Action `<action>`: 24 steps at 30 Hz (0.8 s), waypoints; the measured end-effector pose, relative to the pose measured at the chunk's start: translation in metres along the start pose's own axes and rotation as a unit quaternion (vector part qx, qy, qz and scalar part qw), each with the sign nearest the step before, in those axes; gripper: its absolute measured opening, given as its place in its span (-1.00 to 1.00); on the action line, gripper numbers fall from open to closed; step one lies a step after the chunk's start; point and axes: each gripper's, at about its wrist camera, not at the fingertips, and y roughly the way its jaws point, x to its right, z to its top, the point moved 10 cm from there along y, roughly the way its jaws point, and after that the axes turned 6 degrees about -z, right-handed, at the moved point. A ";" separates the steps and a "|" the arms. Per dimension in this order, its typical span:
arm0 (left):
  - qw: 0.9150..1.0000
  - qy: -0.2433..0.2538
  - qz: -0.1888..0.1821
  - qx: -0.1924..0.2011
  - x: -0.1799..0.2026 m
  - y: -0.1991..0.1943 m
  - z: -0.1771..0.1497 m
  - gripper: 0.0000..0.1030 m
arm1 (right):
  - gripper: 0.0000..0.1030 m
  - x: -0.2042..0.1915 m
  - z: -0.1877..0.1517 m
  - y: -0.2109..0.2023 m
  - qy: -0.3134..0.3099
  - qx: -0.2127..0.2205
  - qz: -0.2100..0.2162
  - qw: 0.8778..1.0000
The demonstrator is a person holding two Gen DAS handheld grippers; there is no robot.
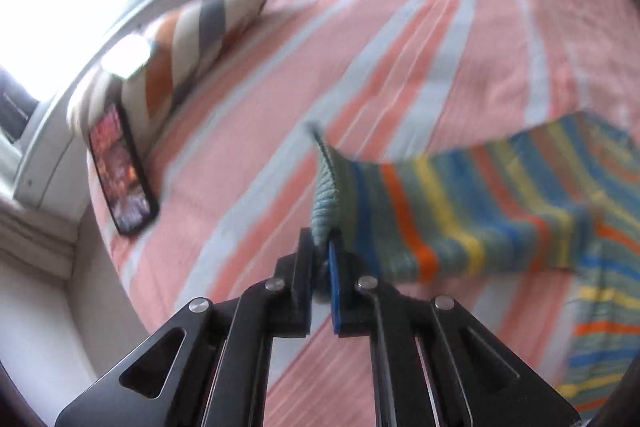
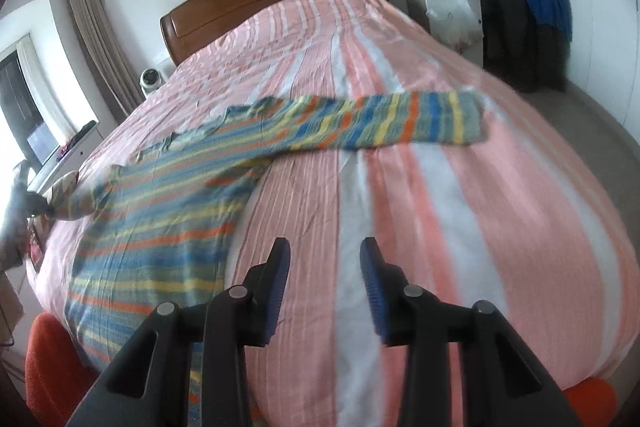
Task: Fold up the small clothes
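We hold our left gripper (image 1: 322, 259) tilted steeply down over the bed (image 1: 400, 27), and its jaws are pinched together on the ribbed cuff of a sleeve of the striped sweater (image 1: 460, 203); the sleeve lifts off the bedspread and stretches away to the right of the fingers. Our right gripper (image 2: 325, 259) points forward and down along the bed, its jaws spread partway with nothing between them and only the pink-and-white bedspread (image 2: 440, 187) below, touching no cloth. From the right wrist view, the sweater lies flat across the left part of the bed, its body running toward the near edge and the other sleeve stretched out to the right across the middle of the bedspread, well ahead of the right gripper's blue pads (image 2: 280, 279). At the far left of that view the left gripper shows as a dark shape at the other cuff. A striped cushion (image 1: 192, 43) and a dark phone (image 1: 120, 167) lie near the bed's left edge.
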 end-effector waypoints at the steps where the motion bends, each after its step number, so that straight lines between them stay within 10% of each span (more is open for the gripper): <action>1: 1.000 -0.005 0.000 -0.007 -0.001 0.008 -0.005 -0.91 | -0.29 -0.003 -0.003 0.002 -0.005 -0.002 0.000 1.000; 13: 0.999 -0.045 -0.008 -0.028 -0.007 0.038 -0.019 -0.90 | -0.29 -0.006 -0.019 0.011 -0.018 -0.019 -0.007 1.000; 18: 0.997 -0.059 -0.038 -0.021 -0.022 0.025 -0.022 -0.25 | -0.12 -0.007 -0.019 0.009 -0.024 -0.020 -0.008 0.999; 24: 0.991 -0.004 -0.132 -0.016 -0.005 -0.036 -0.066 -0.05 | 0.16 0.002 -0.015 -0.004 -0.016 -0.028 -0.002 0.999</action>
